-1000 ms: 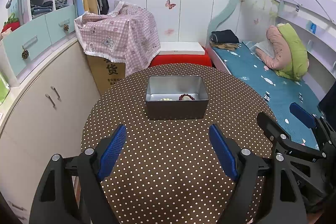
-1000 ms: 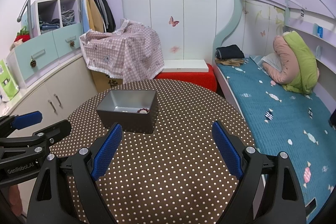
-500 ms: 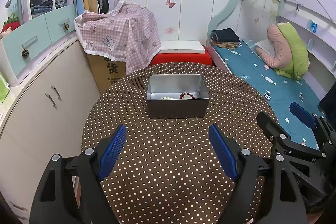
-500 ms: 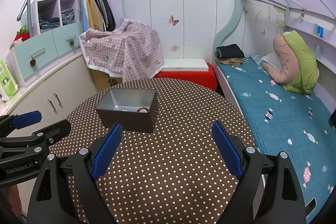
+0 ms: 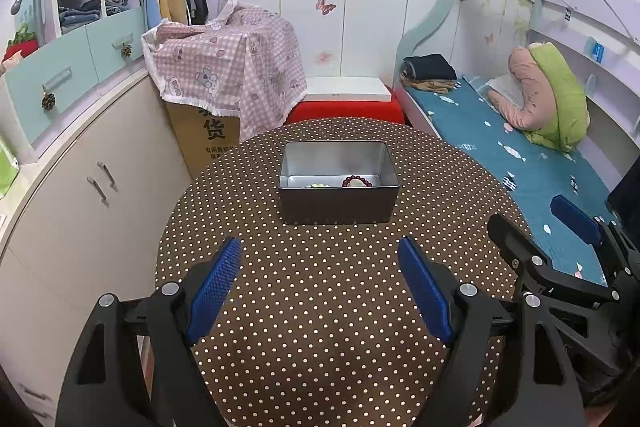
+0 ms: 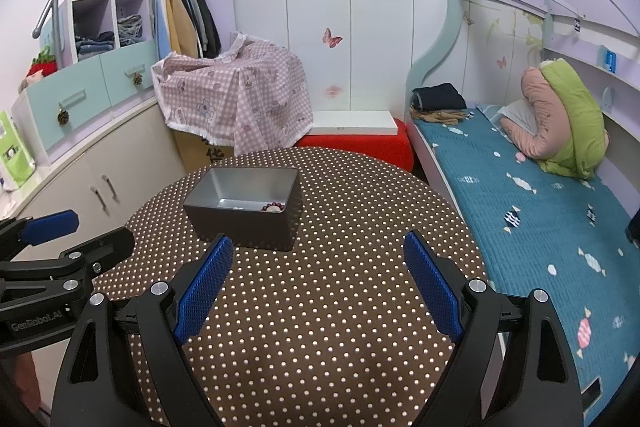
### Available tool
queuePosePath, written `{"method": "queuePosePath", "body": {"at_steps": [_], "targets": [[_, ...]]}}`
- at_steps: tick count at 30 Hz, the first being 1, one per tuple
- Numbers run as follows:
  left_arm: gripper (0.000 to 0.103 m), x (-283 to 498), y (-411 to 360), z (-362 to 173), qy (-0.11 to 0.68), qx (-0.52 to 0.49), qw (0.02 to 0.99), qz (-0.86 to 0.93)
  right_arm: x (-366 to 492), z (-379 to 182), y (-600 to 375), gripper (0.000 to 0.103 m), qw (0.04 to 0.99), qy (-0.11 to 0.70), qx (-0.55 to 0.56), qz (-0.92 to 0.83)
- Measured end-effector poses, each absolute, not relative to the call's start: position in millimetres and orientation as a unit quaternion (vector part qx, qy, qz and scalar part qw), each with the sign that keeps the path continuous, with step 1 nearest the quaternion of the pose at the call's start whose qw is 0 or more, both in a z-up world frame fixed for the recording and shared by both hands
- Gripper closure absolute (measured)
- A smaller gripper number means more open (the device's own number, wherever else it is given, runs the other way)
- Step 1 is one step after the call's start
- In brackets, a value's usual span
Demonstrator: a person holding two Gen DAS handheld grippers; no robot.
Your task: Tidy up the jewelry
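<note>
A grey metal tin stands open on the round brown polka-dot table. Inside it lie a dark red bead bracelet and a pale bead piece. The tin also shows in the right wrist view, with the bracelet at its near right. My left gripper is open and empty above the table, well short of the tin. My right gripper is open and empty, to the right of the left gripper and nearer the table's right side.
White cabinets run along the left. A cardboard box under a pink checked cloth and a red stool stand behind the table. A bed with a teal cover lies to the right.
Both grippers have drawn back and risen slightly, so the tin looks a little farther away. Both stay open and empty.
</note>
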State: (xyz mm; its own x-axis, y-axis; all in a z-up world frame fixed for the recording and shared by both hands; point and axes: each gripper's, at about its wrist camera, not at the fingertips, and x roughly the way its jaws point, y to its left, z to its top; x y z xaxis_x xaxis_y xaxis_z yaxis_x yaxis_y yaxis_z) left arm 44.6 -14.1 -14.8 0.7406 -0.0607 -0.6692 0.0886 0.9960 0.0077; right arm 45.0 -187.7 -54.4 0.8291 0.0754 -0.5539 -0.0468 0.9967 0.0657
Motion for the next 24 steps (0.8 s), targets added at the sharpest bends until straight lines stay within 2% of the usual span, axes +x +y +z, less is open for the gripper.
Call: {"method": "queuePosePath", "body": {"at_steps": [24], "targets": [[0.025,40.2,-22.6,-8.6,0.36,0.019,0.932,-0.039,38.5,-54.2,-191.9,0.019,0.954,0.296,0.025,0.038]]}}
